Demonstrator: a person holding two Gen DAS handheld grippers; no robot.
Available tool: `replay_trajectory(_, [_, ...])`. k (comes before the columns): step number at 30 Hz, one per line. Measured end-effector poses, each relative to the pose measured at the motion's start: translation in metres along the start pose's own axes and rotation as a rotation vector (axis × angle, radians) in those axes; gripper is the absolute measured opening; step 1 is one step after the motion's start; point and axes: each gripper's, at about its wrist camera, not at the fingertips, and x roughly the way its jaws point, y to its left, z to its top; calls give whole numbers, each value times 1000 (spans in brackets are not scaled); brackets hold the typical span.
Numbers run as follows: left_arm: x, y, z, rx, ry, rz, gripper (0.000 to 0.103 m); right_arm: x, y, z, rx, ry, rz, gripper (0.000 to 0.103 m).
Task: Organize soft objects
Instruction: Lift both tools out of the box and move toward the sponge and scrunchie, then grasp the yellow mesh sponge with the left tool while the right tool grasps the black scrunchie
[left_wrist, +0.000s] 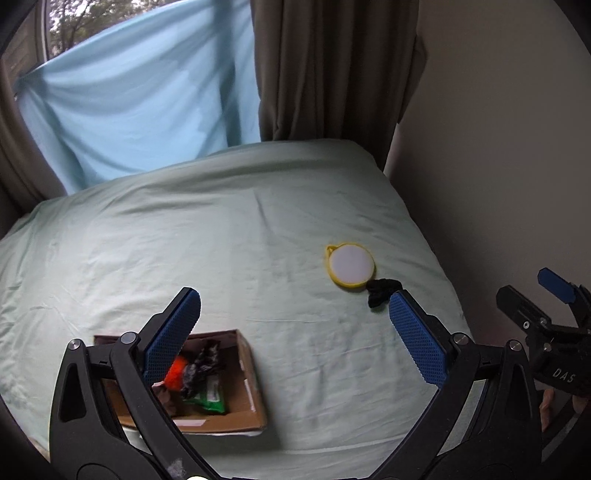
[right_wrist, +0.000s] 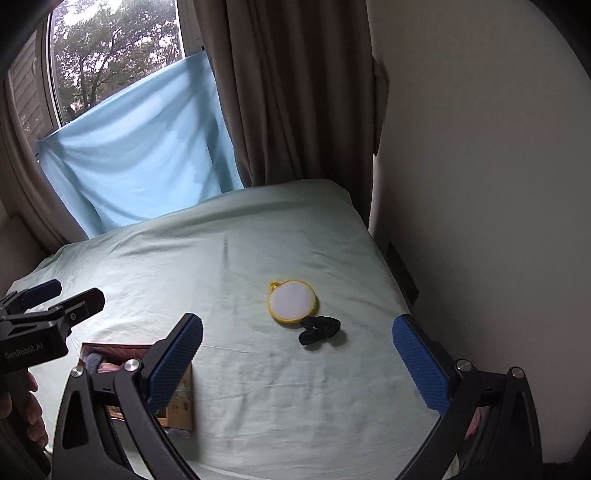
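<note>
Near on the left, a cardboard box (left_wrist: 242, 373) sits on the pale green bed (left_wrist: 184, 258) with soft things inside. Both the left tongs (left_wrist: 295, 332) and the right tongs (right_wrist: 297, 363) are spread wide, pinching nothing. Farther off, ahead of them, a round yellow-edged pad (right_wrist: 292, 301) lies flat, touching a crumpled black scrunchie (right_wrist: 319, 329) on its near right.

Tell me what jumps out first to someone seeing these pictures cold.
The round white pad with a yellow rim lies alone on the pale green bedsheet, with a small black fabric piece touching its near edge. At the near left sits an open brown cardboard box already holding soft things, a bright orange one among them. Both the left gripper and right gripper hang open and empty above the bed.
</note>
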Motion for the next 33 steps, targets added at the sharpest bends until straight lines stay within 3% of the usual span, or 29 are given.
replay_trajectory(4, [68,-27,12,5,68,-34,102,63,-31,-5,-18,61,17,102])
replay_trajectory(10, [173,-61,20,91,165,-55,102,152,-57,-24,-20,127,53,102])
replay_trajectory(20, [332,-104,17,203,289,-140,102,268,-52,-60,-75,161,114,102])
replay_trajectory(26, [396,-124,-2,278,354,-181,102,305,-45,-82,-160,157,127,102])
replay_trajectory(33, [439,-133,-21,344,392,-180,100,335,-43,-98,-201,185,145,73])
